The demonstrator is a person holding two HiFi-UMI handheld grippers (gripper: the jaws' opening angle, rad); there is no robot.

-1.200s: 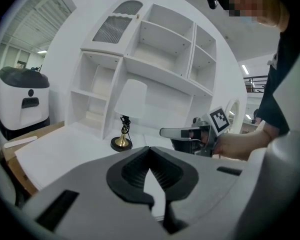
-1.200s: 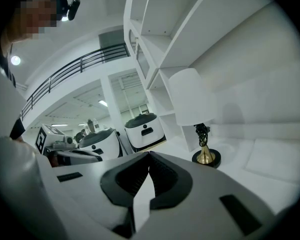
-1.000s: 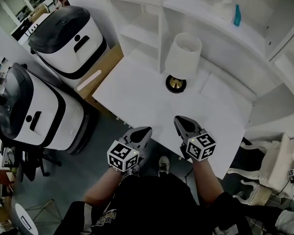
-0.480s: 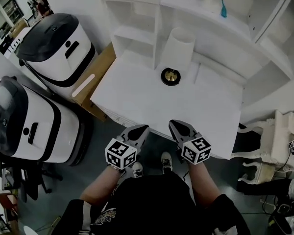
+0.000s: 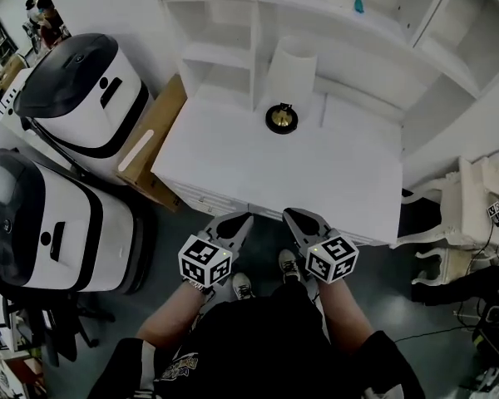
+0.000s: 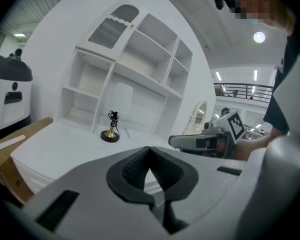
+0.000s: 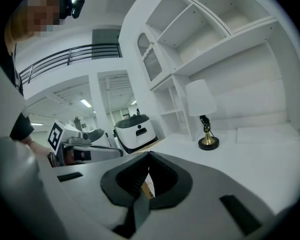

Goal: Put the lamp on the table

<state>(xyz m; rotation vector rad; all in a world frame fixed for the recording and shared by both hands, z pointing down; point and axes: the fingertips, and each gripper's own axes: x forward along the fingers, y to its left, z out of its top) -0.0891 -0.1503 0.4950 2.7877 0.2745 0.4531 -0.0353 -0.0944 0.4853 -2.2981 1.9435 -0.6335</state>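
Note:
The lamp [image 5: 283,90], white shade over a gold stem and black round base, stands upright at the back of the white table [image 5: 333,177], next to the shelf unit. It also shows in the left gripper view as the lamp [image 6: 111,130] and in the right gripper view as the lamp [image 7: 204,115]. My left gripper [image 5: 239,220] and right gripper [image 5: 293,216] hang side by side just off the table's front edge, over the floor. Both are shut with nothing between the jaws, well short of the lamp.
A white shelf unit [image 5: 224,32] rises behind the table, with a teal bottle [image 5: 358,3] on its upper shelf. Two large white-and-black machines [image 5: 79,86] [image 5: 41,223] and a cardboard box [image 5: 145,140] stand at the left. A white ornate chair [image 5: 474,214] is at the right.
The view has drawn back from the table. Both grippers, shut all along, have gone from over the table's front edge to just off it; the lamp stays put.

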